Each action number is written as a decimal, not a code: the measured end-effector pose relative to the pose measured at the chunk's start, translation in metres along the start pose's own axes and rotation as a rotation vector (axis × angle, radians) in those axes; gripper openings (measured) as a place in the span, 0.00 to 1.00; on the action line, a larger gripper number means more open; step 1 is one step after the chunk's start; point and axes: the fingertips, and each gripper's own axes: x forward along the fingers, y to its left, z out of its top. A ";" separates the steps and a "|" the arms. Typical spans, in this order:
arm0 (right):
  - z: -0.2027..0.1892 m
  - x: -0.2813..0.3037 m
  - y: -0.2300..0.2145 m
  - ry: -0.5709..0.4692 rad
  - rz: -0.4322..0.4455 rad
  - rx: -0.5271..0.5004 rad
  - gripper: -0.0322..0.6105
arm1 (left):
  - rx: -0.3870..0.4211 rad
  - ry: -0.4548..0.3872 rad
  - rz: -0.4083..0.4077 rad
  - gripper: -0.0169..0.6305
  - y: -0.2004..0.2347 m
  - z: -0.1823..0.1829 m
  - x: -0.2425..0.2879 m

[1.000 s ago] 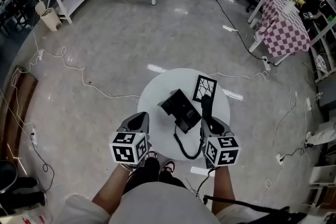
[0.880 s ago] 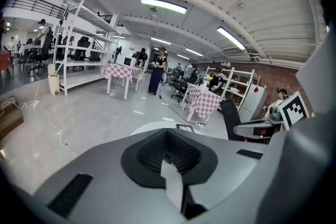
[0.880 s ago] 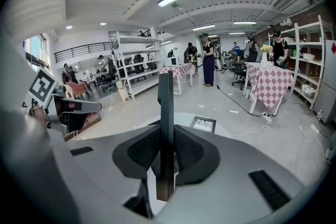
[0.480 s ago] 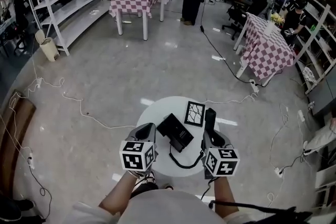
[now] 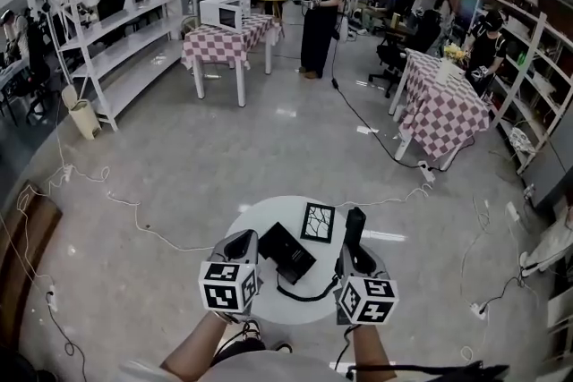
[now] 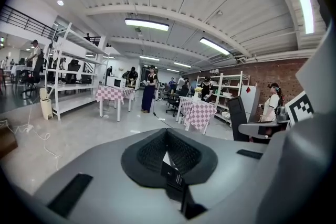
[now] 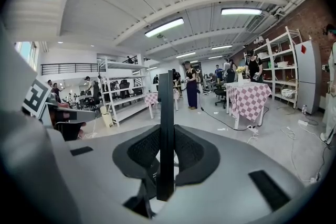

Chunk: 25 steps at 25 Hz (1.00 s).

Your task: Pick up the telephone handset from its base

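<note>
My right gripper (image 5: 352, 257) is shut on the black telephone handset (image 5: 355, 231) and holds it upright above the right side of the round white table (image 5: 260, 218). In the right gripper view the handset (image 7: 166, 134) is a thin black bar clamped between the pads. A black cord (image 5: 304, 292) sags from the handset to the black telephone base (image 5: 286, 252) at the table's middle. My left gripper (image 5: 243, 240) hovers left of the base with its jaws shut and nothing between them. In the left gripper view the pads (image 6: 181, 153) meet.
A framed card with a crack pattern (image 5: 318, 222) lies behind the base. Cables (image 5: 107, 192) trail over the grey floor. Checkered tables (image 5: 228, 38) (image 5: 443, 112), white shelving (image 5: 98, 40) and several standing people (image 5: 320, 13) are further off.
Both grippers have risen together, the handset still held in the right one. The head view has tilted up, so more of the room shows and the table sits lower in the picture.
</note>
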 end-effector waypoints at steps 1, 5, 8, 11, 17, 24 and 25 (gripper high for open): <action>-0.003 -0.001 -0.002 0.000 0.001 0.006 0.19 | 0.006 -0.004 0.012 0.05 0.000 0.000 -0.003; -0.013 -0.006 -0.012 0.007 -0.027 0.030 0.19 | 0.021 -0.027 0.048 0.05 -0.002 0.001 -0.012; -0.020 -0.010 -0.016 0.014 -0.050 0.051 0.19 | 0.013 -0.027 0.065 0.05 0.001 -0.003 -0.014; -0.021 -0.012 -0.019 0.015 -0.060 0.055 0.19 | -0.002 -0.018 0.061 0.05 0.001 -0.007 -0.010; -0.014 -0.013 -0.014 0.020 -0.087 0.076 0.19 | 0.000 0.018 0.012 0.05 -0.004 -0.012 -0.005; -0.013 -0.007 0.000 0.019 -0.079 0.090 0.19 | 0.011 -0.003 -0.036 0.05 -0.004 -0.002 0.001; -0.013 -0.005 0.000 0.023 -0.082 0.097 0.19 | 0.010 0.001 -0.039 0.05 -0.003 -0.002 0.002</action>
